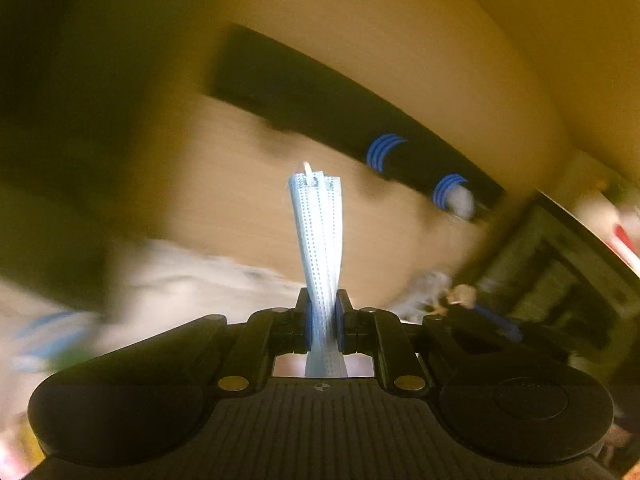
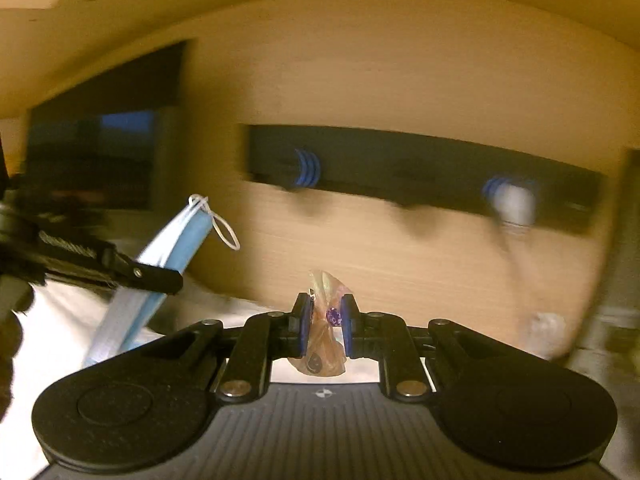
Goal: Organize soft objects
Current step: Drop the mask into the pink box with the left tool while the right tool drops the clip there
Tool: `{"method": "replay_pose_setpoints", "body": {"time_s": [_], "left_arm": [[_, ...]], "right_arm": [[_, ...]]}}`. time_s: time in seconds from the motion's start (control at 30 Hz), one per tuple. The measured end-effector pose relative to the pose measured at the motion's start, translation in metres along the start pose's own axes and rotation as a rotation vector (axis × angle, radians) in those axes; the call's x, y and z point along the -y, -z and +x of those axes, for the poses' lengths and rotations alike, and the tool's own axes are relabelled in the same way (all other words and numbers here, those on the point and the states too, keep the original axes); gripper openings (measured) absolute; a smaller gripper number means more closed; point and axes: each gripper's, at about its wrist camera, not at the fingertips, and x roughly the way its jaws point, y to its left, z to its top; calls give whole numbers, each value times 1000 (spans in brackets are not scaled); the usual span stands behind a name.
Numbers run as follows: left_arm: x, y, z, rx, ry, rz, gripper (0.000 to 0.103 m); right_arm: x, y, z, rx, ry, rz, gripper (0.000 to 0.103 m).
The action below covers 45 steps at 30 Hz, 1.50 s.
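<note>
Between your left gripper [image 1: 322, 312] pads: folded blue mask [image 1: 318, 236], pinched tight, sticking up past fingertips, ear loop at top. Your right gripper [image 2: 326, 320] clamps small clear bag [image 2: 325, 328] w/ purple bit inside. Both held up off surface, facing wood wall w/ dark rail [image 2: 420, 164] & blue-ringed pegs [image 2: 306, 168]. Bkgd blurred.

Pleated blue mask [image 1: 320, 240], crumpled orange pouch [image 2: 324, 340]

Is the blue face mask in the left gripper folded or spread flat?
Folded: the face mask stands as a narrow layered strip clamped in the left gripper.
</note>
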Motion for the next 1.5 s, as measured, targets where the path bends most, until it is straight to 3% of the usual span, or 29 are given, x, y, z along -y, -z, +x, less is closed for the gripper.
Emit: {"method": "replay_pose_setpoints", "body": {"time_s": [0.13,0.27,0.33,0.43,0.57,0.67,0.8,0.93,1.0,1.07,1.13,1.23,1.37,1.43,1.5], "left_arm": [[40,2,53,-58,73,39,14],[54,10,101,-96,143,-28,15],[52,20,127,-124,164,-66,23],[37,46,159,-204,84,-93,24],[23,93,194,-336,-24,-61,24],[15,101,188,-298,-25,-93,24],[1,87,159,-225,18,-203,24],[3,75,113,-170,62,-148,24],[4,75,83,-139,36,-89,24],[-6,80,46,-86,-42,-42,24],[-22,81,6,7,-177,-27,24],[-78,83,-68,163,-377,-147,24],[-141,98,-137,197,-552,-305,24],[-155,110,-154,179,-568,-331,24],[-163,123,-158,146,-534,-344,24]], "right_arm": [[48,28,10,-81,72,48,16],[75,57,27,-175,73,129,16],[87,72,34,-235,81,190,27],[99,96,28,-273,93,247,48],[106,119,19,-323,108,268,49],[106,130,9,-340,122,256,49],[107,130,14,-349,124,248,52],[95,128,19,-350,96,235,53],[83,126,22,-347,74,215,53],[68,124,25,-335,47,183,53],[49,123,25,-317,23,136,56],[17,122,24,-293,-17,55,62],[-31,120,26,-283,-103,-22,66],[-52,120,27,-292,-162,-28,67],[-69,123,26,-305,-219,-16,72]]}}
